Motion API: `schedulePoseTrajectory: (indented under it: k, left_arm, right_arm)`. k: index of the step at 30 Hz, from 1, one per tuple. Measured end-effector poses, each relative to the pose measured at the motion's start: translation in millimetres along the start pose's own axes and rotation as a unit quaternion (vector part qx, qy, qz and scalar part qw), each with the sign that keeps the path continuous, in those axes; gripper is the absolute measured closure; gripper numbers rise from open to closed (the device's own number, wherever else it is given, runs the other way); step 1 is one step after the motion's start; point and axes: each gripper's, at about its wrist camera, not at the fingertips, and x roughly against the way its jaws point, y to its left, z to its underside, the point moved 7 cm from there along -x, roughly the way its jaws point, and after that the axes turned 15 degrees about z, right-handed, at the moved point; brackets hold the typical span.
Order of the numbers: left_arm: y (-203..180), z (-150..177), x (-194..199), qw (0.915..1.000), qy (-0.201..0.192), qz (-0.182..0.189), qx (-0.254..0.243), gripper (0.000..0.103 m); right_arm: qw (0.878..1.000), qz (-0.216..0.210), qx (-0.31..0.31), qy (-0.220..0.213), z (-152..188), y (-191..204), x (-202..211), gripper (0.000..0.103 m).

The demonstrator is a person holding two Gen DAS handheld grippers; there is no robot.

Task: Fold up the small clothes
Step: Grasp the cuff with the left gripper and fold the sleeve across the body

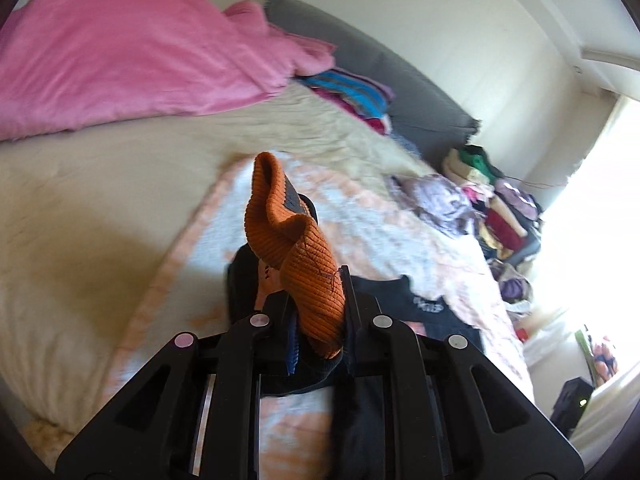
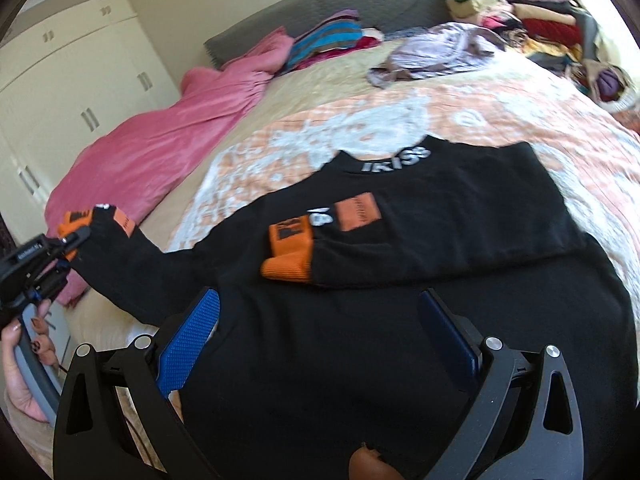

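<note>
A black knit sweater (image 2: 400,320) with ribbed orange cuffs lies spread over the peach-and-white patterned bedspread (image 2: 400,120) in the middle of the right wrist view, one sleeve folded across its chest so the orange cuff (image 2: 288,266) rests beside an orange patch, and white lettering on the collar reads roughly "IKISS". The left tool (image 1: 316,300) is clenched on the other ribbed orange cuff (image 1: 296,248), lifting that sleeve at the left edge of the right wrist view. The right tool (image 2: 320,328) hangs released over the sweater's lower body, its blue textured pads (image 2: 188,344) wide apart.
</note>
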Motion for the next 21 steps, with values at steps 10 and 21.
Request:
schedulePoseTrajectory:
  k: [10, 21]
  left_arm:
    - [-63.2, 19.7, -49.8, 0.9967, 0.045, 0.058, -0.033, 0.094]
    - [-97.3, 72.2, -103.6, 0.9857, 0.128, 0.101, -0.044, 0.094]
  right_arm:
    - [0.998, 0.031, -0.045, -0.008, 1.1, -51.0, 10.6, 0.005]
    - [0.993, 0.065, -0.098, -0.022, -0.4, -101.7, 23.6, 0.005]
